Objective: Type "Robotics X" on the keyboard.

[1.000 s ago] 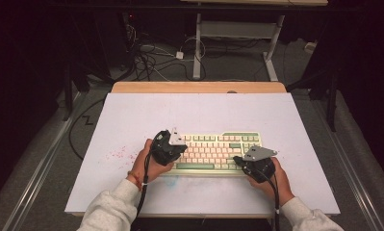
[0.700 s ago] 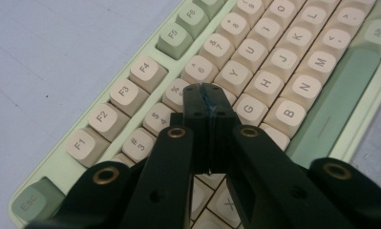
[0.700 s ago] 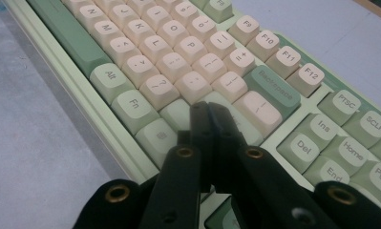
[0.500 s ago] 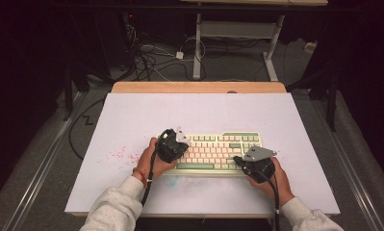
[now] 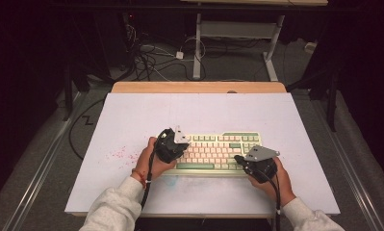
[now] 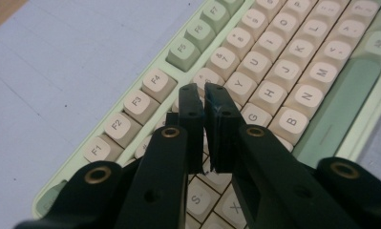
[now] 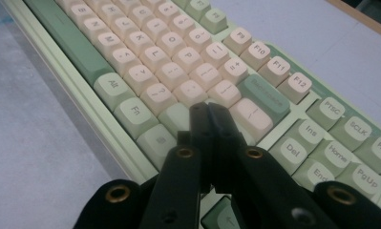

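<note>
Keyboard (image 5: 218, 151) flat on white bench (image 5: 132, 115), near-centre, long side running left-right, near edge close to the bench's near edge.

Left claw (image 5: 176, 142) over the keyboard's left end; in the left gripper view (image 6: 205, 102) hovering above the number/Y-H rows, jaws have just been opening by a hair, narrow slit between them, nothing gripped. Effectively clenched, tips used as a poker.

Right claw (image 5: 242, 161) at the keyboard's near-right corner; in the right gripper view (image 7: 209, 117) jaws pressed fully together, empty, tips just above the keys near the Enter/Shift area.

Handling, as a judgement: rigid plastic case, moderate weight, likely stays put under key presses, though could skate on the smooth bench if pushed sideways. Keycaps smooth and slightly dished, sprung, light press enough; caps pull off if pried from the side, so press straight down on cap centres. For moving it: grip the thin case edge at both short ends, not the caps.
</note>
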`<state>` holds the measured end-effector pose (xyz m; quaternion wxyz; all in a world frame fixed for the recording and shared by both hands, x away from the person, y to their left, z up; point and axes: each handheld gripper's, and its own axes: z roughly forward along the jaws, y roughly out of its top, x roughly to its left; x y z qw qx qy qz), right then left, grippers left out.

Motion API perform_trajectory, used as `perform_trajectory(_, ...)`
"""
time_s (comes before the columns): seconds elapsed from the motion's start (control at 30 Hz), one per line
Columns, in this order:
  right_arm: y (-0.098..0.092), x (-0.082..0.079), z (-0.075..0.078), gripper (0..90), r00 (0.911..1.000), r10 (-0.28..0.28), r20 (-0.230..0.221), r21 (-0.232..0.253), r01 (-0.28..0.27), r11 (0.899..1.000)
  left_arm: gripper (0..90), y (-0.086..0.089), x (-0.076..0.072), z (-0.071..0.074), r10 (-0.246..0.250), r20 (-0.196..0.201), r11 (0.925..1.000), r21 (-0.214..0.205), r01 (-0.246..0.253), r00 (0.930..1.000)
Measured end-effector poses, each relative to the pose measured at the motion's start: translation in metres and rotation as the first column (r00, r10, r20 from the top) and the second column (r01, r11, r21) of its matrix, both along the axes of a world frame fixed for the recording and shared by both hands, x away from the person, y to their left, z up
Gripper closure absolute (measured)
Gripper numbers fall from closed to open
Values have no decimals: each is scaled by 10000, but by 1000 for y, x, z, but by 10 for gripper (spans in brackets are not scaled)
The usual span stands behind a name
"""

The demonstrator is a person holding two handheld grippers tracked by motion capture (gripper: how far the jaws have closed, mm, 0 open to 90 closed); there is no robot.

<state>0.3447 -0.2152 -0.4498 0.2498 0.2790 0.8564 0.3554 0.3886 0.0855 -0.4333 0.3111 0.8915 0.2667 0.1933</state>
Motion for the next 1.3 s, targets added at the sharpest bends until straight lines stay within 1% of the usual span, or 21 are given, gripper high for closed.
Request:
perform_trajectory(0.1, -3, -2, 4, 900, 10000, -20, 93, 152, 18, 9999, 796, 3, -6, 5, -93, 443, 9998, -155, 100, 9990)
perform_trajectory(0.23, -6, -4, 9, 900, 9998, -49, 170, 287, 44, 9996, 699, 7, -9, 8, -140, 697, 9995, -255, 158, 9975)
perform_trajectory(0.27, -7, -5, 10, 900, 9998, -34, 192, 321, 28, 9995, 653, 9, -12, 9, -151, 877, 9994, -297, 177, 9960)
perform_trajectory(0.3, -8, -5, 11, 900, 9997, -45, 219, 340, 37, 9994, 617, 9, -12, 9, -151, 877, 9994, -297, 177, 9960)
perform_trajectory(0.33, -9, -6, 11, 900, 9997, -56, 232, 371, 47, 9993, 584, 11, -13, 10, -181, 990, 9994, -288, 210, 9949)
perform_trajectory(0.37, -9, -6, 11, 900, 9997, -56, 232, 371, 47, 9993, 584, 12, -14, 10, -182, 1092, 9990, -377, 224, 9939)
perform_trajectory(0.4, -10, -6, 12, 900, 9997, -76, 251, 385, 67, 9992, 552, 13, -16, 11, -102, 1171, 9989, -446, 155, 9931)
perform_trajectory(0.43, -12, -6, 14, 900, 9996, -99, 278, 409, 88, 9991, 459, 14, -17, 11, -9, 1327, 9991, -419, 66, 9912)
perform_trajectory(0.47, -12, -6, 14, 900, 9995, -107, 306, 420, 94, 9991, 416, 15, -19, 11, 42, 1433, 9989, -460, 24, 9897)
perform_trajectory(0.5, -12, -6, 14, 900, 9995, -107, 306, 420, 94, 9991, 416, 17, -21, 12, 57, 1520, 9988, -495, 19, 9884)
perform_trajectory(0.63, -15, -8, 17, 900, 9993, -150, 329, 455, 135, 9989, 244, 22, -29, 11, 23, 1904, 9991, -421, 59, 9817)
perform_trajectory(0.67, -15, -8, 17, 900, 9993, -150, 329, 455, 135, 9989, 244, 24, -31, 11, -29, 1935, 9988, -465, 122, 9811)
perform_trajectory(0.7, -15, -8, 18, 900, 9993, -133, 356, 485, 116, 9988, 216, 27, -33, 11, -82, 1968, 9988, -466, 177, 9804)
perform_trajectory(0.77, -15, -8, 19, 900, 9993, -127, 362, 493, 109, 9987, 209, 32, -37, 11, -69, 2152, 9986, -504, 182, 9765)
perform_trajectory(0.87, -15, -9, 21, 900, 9990, -85, 431, 530, 63, 9986, 184, 41, -43, 11, -74, 2163, 9981, -578, 203, 9763)
perform_trajectory(0.97, -15, -10, 22, 900, 9990, -111, 426, 537, 89, 9985, 183, 50, -50, 8, 25, 2260, 9987, -502, 91, 9741)
perform_trajectory(1.03, -15, -10, 23, 900, 9989, -84, 452, 558, 59, 9984, 181, 57, -55, 5, 86, 2387, 9990, -440, 19, 9711)
perform_trajectory(1.1, -15, -11, 23, 900, 9989, -67, 466, 556, 41, 9984, 180, 63, -58, 4, 124, 2400, 9990, -441, -19, 9707)
perform_trajectory(1.13, -15, -11, 24, 900, 9989, -76, 460, 549, 51, 9985, 176, 66, -61, 3, 162, 2492, 9993, -380, -69, 9683)
perform_trajectory(1.23, -14, -10, 25, 900, 9988, -19, 491, 549, -8, 9985, 173, 74, -65, 0, 319, 2477, 9989, -408, -225, 9683)
perform_trajectory(1.3, -13, -10, 25, 900, 9989, -44, 472, 558, 17, 9984, 172, 78, -68, -3, 408, 2552, 9989, -324, -336, 9660)
